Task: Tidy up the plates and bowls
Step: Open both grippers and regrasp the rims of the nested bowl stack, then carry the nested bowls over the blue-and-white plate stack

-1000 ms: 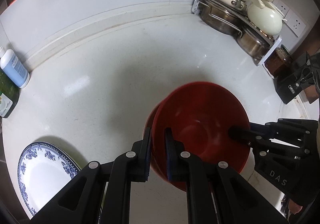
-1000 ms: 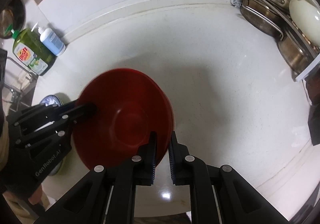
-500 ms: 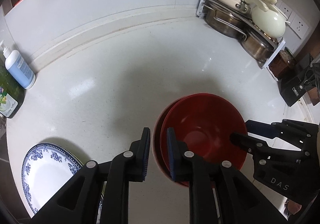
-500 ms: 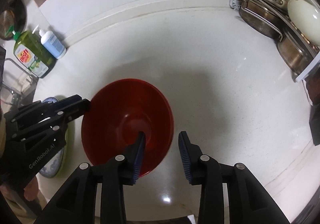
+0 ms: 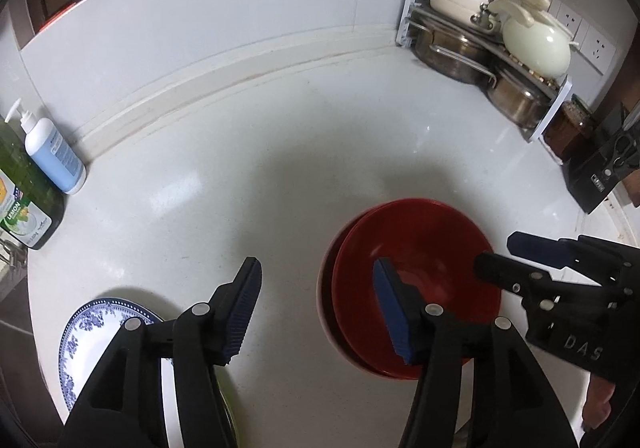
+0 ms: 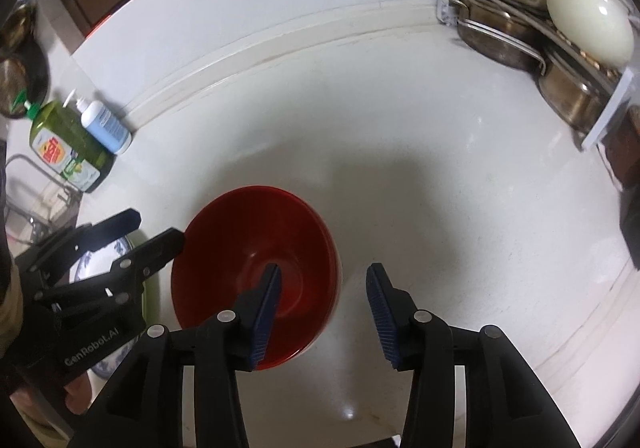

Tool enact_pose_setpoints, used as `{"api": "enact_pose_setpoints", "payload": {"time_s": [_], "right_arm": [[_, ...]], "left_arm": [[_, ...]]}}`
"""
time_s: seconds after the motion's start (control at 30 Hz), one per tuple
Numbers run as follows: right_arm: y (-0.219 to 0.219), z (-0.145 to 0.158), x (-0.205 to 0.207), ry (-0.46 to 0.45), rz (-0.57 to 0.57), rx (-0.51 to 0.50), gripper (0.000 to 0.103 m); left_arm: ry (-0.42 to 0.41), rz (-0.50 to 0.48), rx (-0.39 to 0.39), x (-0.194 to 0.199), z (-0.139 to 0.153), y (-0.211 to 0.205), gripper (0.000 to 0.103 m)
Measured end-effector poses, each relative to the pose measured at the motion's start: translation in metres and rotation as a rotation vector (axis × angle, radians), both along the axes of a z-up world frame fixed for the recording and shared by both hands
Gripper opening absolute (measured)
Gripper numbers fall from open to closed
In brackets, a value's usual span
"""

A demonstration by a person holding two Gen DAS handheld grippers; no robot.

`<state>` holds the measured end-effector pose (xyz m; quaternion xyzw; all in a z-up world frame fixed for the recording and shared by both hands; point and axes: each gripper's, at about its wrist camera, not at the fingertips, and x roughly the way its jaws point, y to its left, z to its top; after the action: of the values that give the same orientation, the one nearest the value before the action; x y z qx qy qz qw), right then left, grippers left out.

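Left claw (image 5: 316, 312) and right claw (image 6: 324, 312): both now released; 2 red bowls (image 5: 416, 284) left nested on bench (image 5: 280, 167); stacking done.

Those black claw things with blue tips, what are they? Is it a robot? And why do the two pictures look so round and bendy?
No robot here. A person holds one pinching tool in each hand. Each tool carries a small camera looking along its two fingers, and the wide lens bends the picture. One picture comes from the left gripper, the other from the right gripper. Each camera also sees the other tool off to its side.

On the white counter sit red bowls, one nested inside another. A blue-patterned plate lies at the near left. Soap bottles stand by the wall, and pots on a rack fill the corner.

Both tools have their fingers spread wide, so nothing is held now.
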<state>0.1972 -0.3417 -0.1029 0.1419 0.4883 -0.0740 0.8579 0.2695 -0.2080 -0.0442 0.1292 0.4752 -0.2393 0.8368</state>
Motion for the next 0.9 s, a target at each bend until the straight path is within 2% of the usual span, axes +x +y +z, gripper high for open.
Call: {"api": "enact_pose_setpoints", "payload": {"time_s": [0.23, 0.53, 0.6, 0.73, 0.9], "right_arm": [[-0.006, -0.017, 0.002, 0.035, -0.028, 0.034, 0.045], [-0.007, -0.027, 0.007, 0.062, -0.018, 0.095, 0.044], [-0.007, -0.028, 0.008, 0.068, -0.012, 0.105, 0.036], [-0.007, -0.032, 0.009, 0.088, 0.000, 0.124, 0.031], [-0.005, -0.034, 0.011, 0.107, 0.007, 0.142, 0.028]], "left_arm": [[0.050, 0.006, 0.047, 0.003, -0.023, 0.000, 0.057], [0.100, 0.010, 0.070, 0.005, -0.042, -0.004, 0.057], [0.115, 0.008, 0.070, 0.006, -0.045, -0.005, 0.056], [0.169, 0.005, 0.062, 0.008, -0.054, -0.005, 0.045], [0.248, 0.008, 0.007, 0.010, -0.061, -0.003, 0.033]]}}
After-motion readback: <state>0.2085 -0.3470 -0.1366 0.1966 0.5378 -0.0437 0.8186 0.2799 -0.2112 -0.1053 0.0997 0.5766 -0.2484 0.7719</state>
